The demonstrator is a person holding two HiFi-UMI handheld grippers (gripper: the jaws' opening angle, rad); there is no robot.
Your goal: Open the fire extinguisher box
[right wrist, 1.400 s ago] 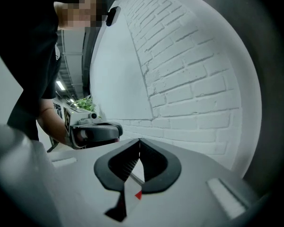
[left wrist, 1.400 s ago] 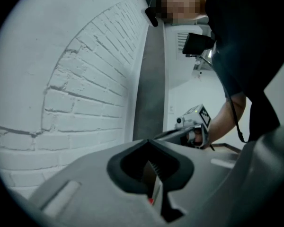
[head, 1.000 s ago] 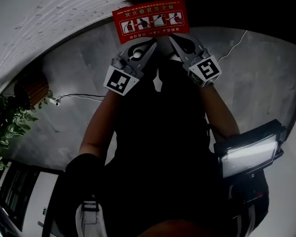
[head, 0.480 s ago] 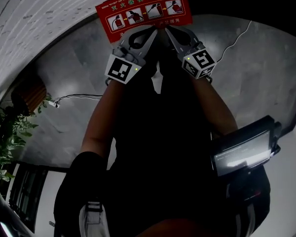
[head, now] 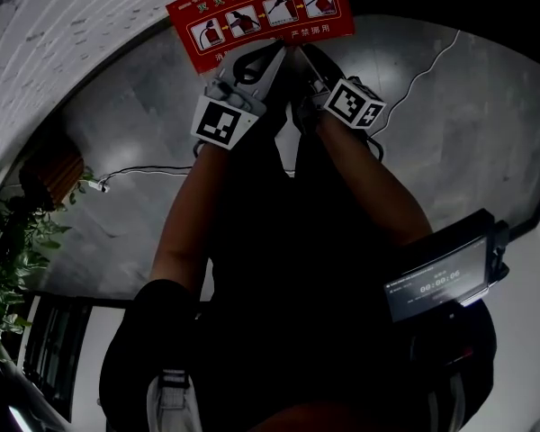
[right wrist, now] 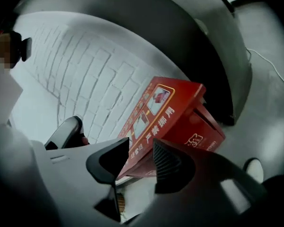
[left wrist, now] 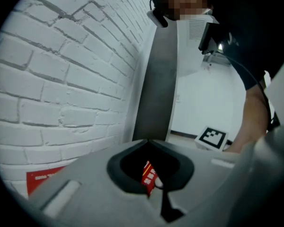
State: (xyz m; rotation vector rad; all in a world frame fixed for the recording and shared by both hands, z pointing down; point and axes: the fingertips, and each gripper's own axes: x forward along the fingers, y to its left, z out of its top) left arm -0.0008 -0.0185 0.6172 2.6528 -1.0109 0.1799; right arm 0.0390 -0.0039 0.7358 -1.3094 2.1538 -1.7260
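Spreading just now, jaws of our right gripper (right wrist: 141,149) frame the lid edge of the fire extinguisher box (right wrist: 180,112) by the brick wall (right wrist: 85,89), nothing pinched; left gripper (left wrist: 149,142) jaws pressed together. We'd seat that edge deep before lifting.

The red fire extinguisher box (right wrist: 175,112) looks like smooth painted metal. Its lid is a little shiny and has a flat printed label on it. The white brick wall (left wrist: 61,79) is rough and bumpy, with thick matt paint and deep lines between the bricks. The grey floor (head: 486,106) looks like hard, smooth concrete with cloudy patches. The left gripper (left wrist: 148,141) has a smooth, matt grey plastic shell. The person's dark clothing (head: 288,268) looks like soft, dull cloth.
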